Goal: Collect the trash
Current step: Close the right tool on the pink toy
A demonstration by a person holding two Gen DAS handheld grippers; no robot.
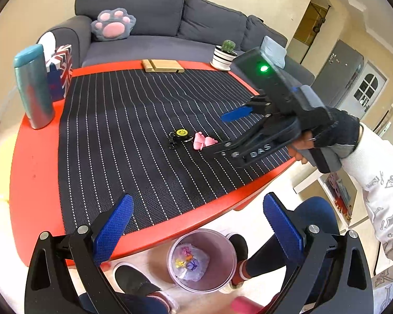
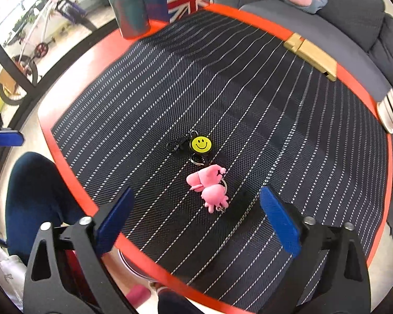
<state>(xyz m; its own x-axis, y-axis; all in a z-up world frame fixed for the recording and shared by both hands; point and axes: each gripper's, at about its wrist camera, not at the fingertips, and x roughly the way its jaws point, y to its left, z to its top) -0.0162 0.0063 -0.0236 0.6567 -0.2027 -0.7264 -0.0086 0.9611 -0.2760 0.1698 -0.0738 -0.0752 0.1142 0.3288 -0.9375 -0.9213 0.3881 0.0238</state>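
Trash already lies in the bin under the table. One keychain remains on the mat, just ahead of the right gripper; both it and the left gripper are spread wide, holding nothing.

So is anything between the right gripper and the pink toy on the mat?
Nothing visible. The right gripper is open, and only bare striped mat lies between it and the pink toy. The smiley keychain sits beyond the toy.

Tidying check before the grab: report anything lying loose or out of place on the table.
A pink keychain figure with a yellow smiley badge reel lies loose mid-mat; other items line the table's edges.
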